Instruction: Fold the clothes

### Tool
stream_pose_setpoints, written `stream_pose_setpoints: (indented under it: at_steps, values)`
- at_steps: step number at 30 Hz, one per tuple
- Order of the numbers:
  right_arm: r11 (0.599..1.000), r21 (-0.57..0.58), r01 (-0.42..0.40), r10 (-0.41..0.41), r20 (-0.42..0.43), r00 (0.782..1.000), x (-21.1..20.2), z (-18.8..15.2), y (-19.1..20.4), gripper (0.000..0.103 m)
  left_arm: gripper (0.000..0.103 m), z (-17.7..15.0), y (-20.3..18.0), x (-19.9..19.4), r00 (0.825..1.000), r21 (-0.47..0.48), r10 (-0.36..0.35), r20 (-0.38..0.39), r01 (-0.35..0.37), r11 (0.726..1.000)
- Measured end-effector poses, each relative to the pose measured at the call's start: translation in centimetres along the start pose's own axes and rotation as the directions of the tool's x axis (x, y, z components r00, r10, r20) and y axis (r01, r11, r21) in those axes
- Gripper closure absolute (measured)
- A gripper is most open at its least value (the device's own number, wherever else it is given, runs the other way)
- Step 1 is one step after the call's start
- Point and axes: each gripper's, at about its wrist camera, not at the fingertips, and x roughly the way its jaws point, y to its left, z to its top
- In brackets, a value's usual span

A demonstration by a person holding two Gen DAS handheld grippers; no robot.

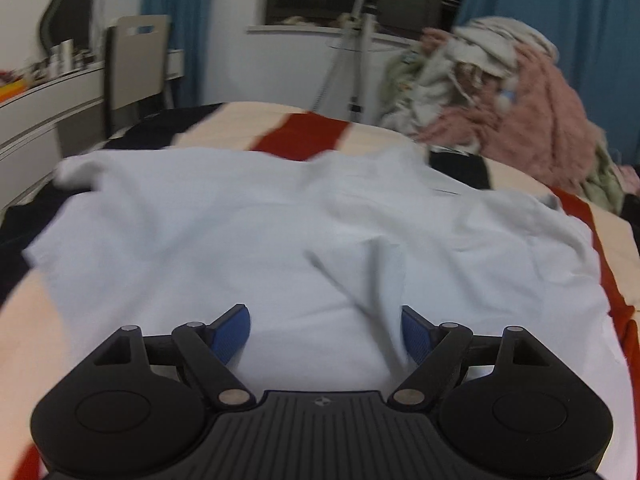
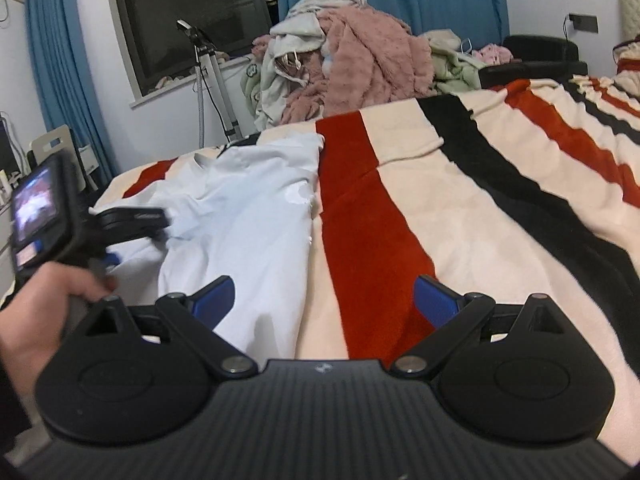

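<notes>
The shirt (image 1: 280, 232), pale blue-white, lies spread but rumpled on the striped blanket (image 2: 460, 216) of the bed, collar end away from us, and nothing is folded yet as far as we can judge.

Our left gripper (image 1: 326, 332) has its fingers (image 1: 232, 334) spread wide and empty, low over the near part of the shirt, with a raised crease (image 1: 376, 280) running up between them. Our right gripper (image 2: 324, 300) is just as wide and just as empty, but it sits over bare blanket, with only its left finger (image 2: 214, 300) above the shirt's right edge.

From here we see several ways to spoil the fold. If the left fingers close where they are, they would likely pinch the crease rather than a hem, and we would lift a bunched ridge that folds crooked. If the right fingers close where they hover, they may catch the plush blanket, or blanket and shirt together, and drag the bedding up. The left wrist view is blurred, so we cannot tell whether those fingers touch the cloth. The fabric looks thin and limp, so grabbing only one layer would let the other sag.

Farther back, a heap of clothes (image 2: 344, 64) and a tripod (image 2: 212, 80) stand well apart from the work.
</notes>
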Motion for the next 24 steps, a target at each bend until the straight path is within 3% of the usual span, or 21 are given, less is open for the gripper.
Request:
stream_pose_setpoints:
  at_steps: [7,13,19,24]
  values:
    - [0.999,-0.004,-0.033,0.033,0.109,0.994,-3.9,0.6,0.5,0.005,0.019,-2.9,6.1,-9.2,0.993,-0.011,-0.115,0.007,0.116,0.993]
    - [0.996,-0.047,-0.072,0.08,0.194,0.978,-8.3,1.3,2.2,0.005,0.01,-5.4,9.8,-18.2,0.972,0.008,-0.23,0.053,0.23,0.973]
    - [0.983,-0.119,-0.137,0.162,0.23,0.96,-12.4,0.5,4.8,0.005,0.002,-7.2,11.4,-24.8,0.954,0.101,-0.272,0.129,0.26,0.96]
    - [0.973,-0.171,-0.157,0.192,0.216,0.957,-13.0,-0.4,7.0,0.005,0.001,-8.9,12.0,-28.2,0.94,0.151,-0.292,0.176,0.268,0.952]
